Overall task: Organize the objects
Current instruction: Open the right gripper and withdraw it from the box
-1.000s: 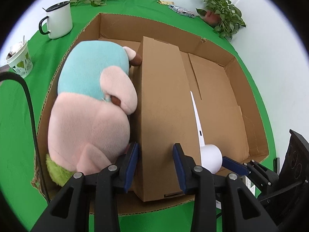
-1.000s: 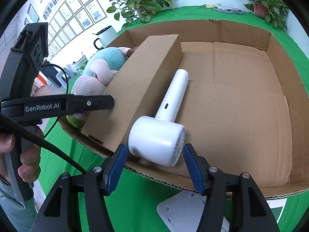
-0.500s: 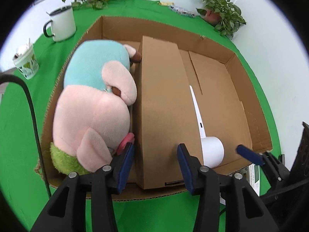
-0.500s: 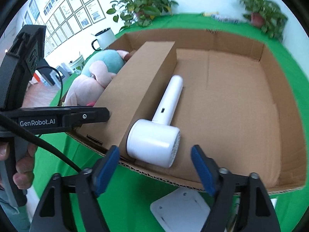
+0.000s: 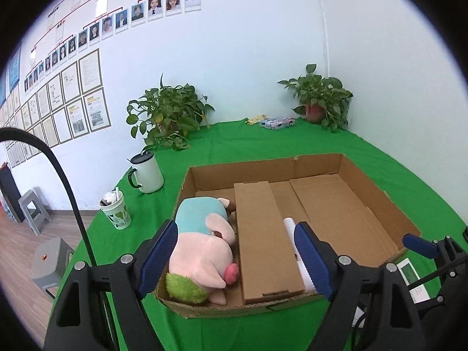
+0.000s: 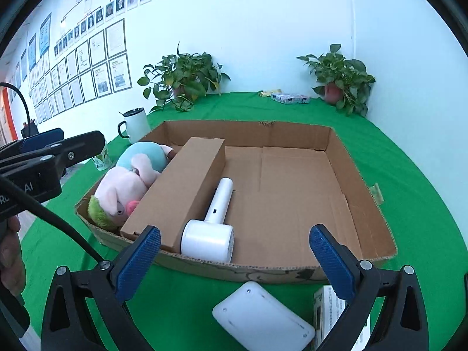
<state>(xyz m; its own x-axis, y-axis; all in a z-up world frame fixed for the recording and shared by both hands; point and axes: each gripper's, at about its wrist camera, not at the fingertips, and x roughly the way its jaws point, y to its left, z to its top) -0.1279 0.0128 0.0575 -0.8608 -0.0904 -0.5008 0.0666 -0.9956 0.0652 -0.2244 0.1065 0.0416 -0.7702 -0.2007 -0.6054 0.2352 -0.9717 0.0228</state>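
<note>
Now both grippers hang clear of the cardboard tray, holding nothing. Left gripper: jaws spread, just been opening; beyond its tips the long carton, plush pig against its left side. Right gripper: jaws spread wide, just been opening; white hair dryer lies just ahead inside the tray, touching the carton's right side.
</note>
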